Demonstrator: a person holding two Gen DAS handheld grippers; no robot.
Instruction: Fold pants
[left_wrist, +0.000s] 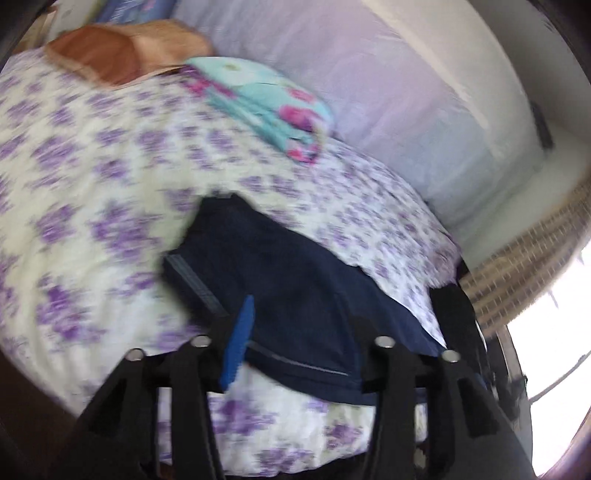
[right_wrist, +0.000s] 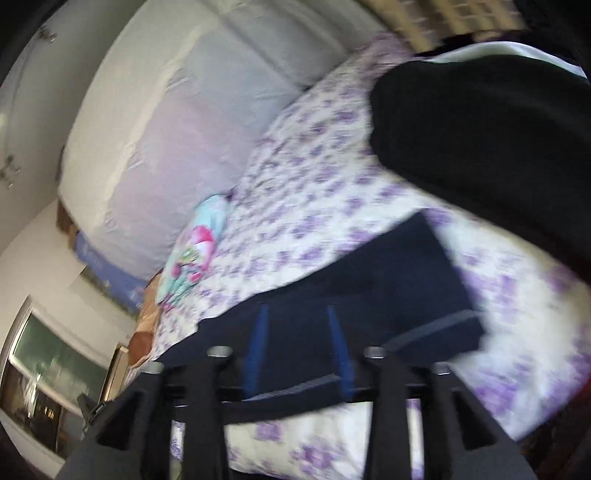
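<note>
Bed: the floral cover (left_wrist: 110, 206) carries everything; a tan cushion (left_wrist: 122, 55) lies at 11 o'clock in the left view, a turquoise folded cloth (left_wrist: 273, 107) at 12.
Pants: the navy pants (left_wrist: 288, 295) lie flat on the bed as a compact, squared packet near its front edge, about 6 o'clock in the left view and (right_wrist: 388, 295) 5 o'clock in the right.
Left claw: the left claw (left_wrist: 295, 332) stands part-open over the pants; one blue finger (left_wrist: 240, 339) shows, the other I cannot make out, and nothing looks pinched.
Right claw: the right claw (right_wrist: 299, 350) is part-open, both blue fingers apart above the navy cloth, holding nothing.
Done: the folds look laid and released.
Left: perhaps a last smoothing or halving; blur makes the layers hard to count.
</note>
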